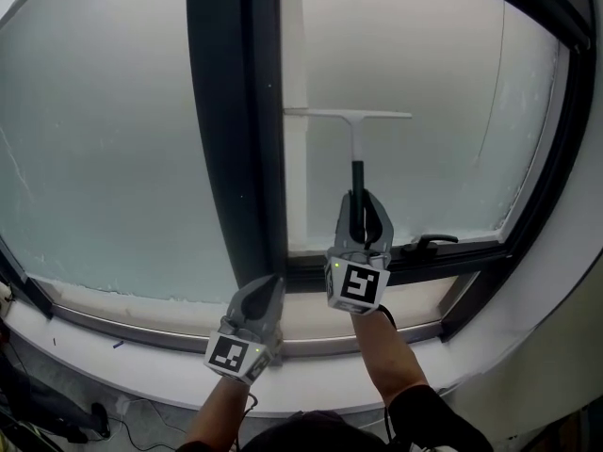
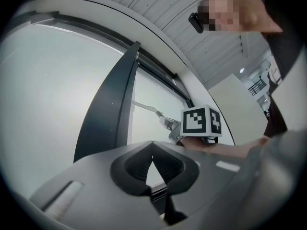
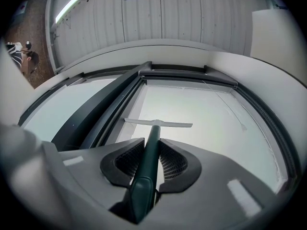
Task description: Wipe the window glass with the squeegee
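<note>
Glass (image 1: 443, 92), pale and hazy, right-hand pane: work surface; squeegee (image 1: 356, 158) set against it at 12 o'clock from the right gripper (image 1: 363, 203), which is clamped on the handle, a pad on each side; left gripper (image 1: 264, 288) at 7 o'clock from the right one, low by the sill (image 1: 122, 361), jaws together on nothing.

Step in hand, as we judge it: a stroke down the pane toward 6 o'clock; we would hold the blade level and evenly pressed so neither end lifts; run its 9 o'clock end just beside the dark mullion (image 1: 236, 111) so no strip is missed; stop short of the window handle (image 1: 429, 243) at 5 o'clock.

Appearance: T-shaped; thin pale blade, horizontal; slim shaft, pale near the blade, dark green toward the jaws.
</note>
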Demonstrator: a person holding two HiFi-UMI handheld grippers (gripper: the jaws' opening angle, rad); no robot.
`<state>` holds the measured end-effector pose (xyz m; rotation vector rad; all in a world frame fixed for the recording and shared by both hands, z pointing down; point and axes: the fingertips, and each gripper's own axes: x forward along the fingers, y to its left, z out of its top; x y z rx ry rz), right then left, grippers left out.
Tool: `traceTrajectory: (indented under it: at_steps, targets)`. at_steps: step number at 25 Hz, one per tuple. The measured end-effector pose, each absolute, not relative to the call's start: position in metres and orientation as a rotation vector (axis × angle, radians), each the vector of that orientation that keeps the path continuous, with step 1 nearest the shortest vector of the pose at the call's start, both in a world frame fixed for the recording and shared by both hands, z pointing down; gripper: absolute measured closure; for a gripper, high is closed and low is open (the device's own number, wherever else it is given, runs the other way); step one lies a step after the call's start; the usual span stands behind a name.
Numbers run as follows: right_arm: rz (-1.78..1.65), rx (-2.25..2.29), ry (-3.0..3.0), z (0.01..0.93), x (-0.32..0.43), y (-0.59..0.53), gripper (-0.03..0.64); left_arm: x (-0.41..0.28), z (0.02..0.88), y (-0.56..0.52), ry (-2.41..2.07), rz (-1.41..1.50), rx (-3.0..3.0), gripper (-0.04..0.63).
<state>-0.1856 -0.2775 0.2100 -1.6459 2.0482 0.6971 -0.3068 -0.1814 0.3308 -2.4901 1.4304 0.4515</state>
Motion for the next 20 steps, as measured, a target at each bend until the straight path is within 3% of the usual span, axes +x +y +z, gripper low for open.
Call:
traceTrajectory:
  at_steps: [20]
  targets:
    - [0.647,-1.696,2.106,0.249,-0.183,-0.269,0.52,-0.311,0.341,-0.165,1.48,0.476,-2.514,0.597]
